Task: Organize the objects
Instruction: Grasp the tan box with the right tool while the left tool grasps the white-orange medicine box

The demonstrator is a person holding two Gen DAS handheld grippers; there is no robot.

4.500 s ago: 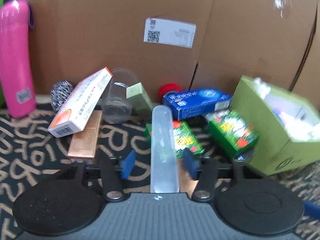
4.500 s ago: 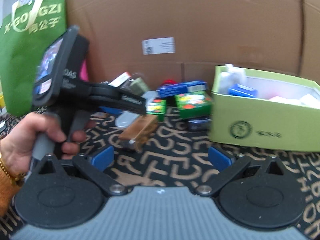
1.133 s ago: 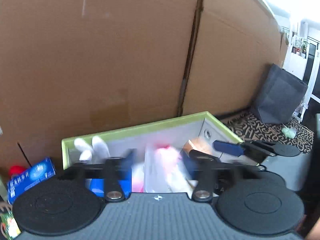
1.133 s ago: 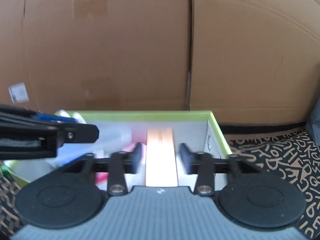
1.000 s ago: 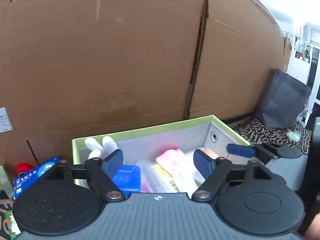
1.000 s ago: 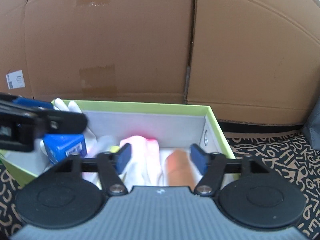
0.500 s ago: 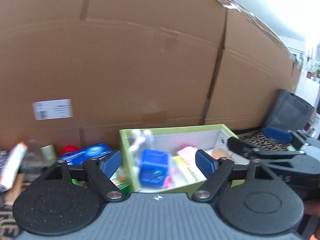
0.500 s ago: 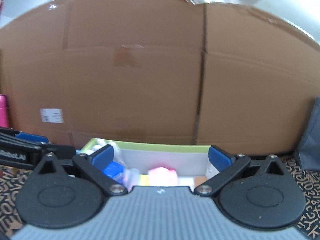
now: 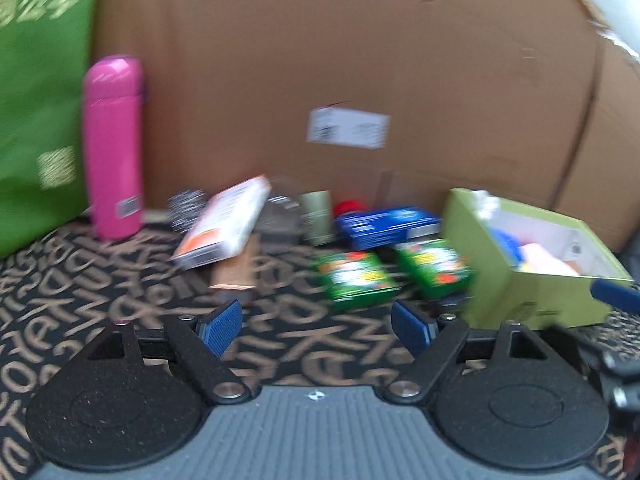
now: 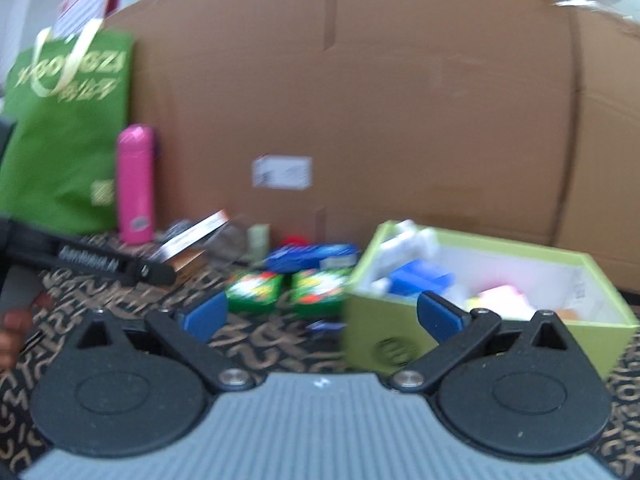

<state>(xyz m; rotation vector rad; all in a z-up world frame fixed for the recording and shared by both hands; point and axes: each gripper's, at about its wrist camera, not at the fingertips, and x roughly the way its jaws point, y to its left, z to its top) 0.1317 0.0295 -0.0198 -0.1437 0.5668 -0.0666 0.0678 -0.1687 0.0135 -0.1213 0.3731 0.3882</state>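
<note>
**Cardboard backdrop, patterned mat, both grippers empty**

Brown cardboard wall (image 9: 360, 60) is filling the background; a lettered mat (image 9: 80, 300) is carrying the clutter. Left gripper (image 9: 316, 326) is hovering at lower centre, fingers (image 9: 220, 326) spread wide, gripping nothing. Right gripper (image 10: 320, 314) is likewise gaping, empty. Green box (image 10: 400, 344) is sitting at right, partly filled. Two green packets (image 9: 356, 278), a blue carton (image 9: 384, 226) and a white-orange carton (image 9: 224, 222) are lying mid-frame; a pink flask (image 9: 114, 148) is standing upper left.

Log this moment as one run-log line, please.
left gripper: open, empty | right gripper: open, empty | green box: partly filled | two green packets on mat
</note>
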